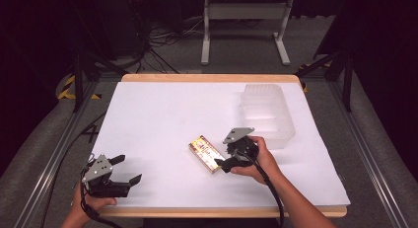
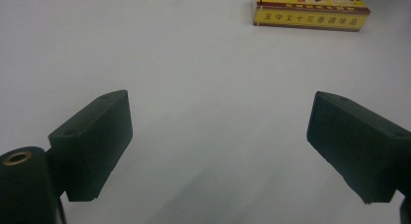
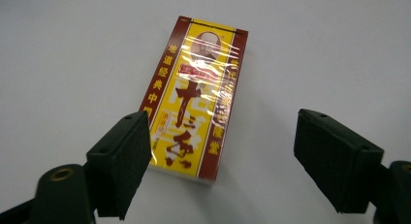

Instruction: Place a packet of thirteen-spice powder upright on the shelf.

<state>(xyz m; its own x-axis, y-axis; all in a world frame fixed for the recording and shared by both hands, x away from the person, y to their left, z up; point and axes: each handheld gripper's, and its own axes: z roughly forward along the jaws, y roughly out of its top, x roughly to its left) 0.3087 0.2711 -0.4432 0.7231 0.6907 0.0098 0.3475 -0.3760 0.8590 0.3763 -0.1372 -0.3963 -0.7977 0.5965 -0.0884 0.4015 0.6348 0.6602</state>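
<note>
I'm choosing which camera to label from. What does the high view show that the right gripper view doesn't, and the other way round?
High view alone: the clear plastic tray at the table's far right, the left gripper open near the front edge, and the person's hands. Right gripper view alone: the yellow box's printed top face under shiny wrap, close up. Both: the box flat on the white table, with the open right gripper at its near end.

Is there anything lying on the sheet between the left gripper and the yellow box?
No. In the high view the white sheet is bare between the left gripper and the box; the left gripper view shows the same between its open jaws and the box.
</note>
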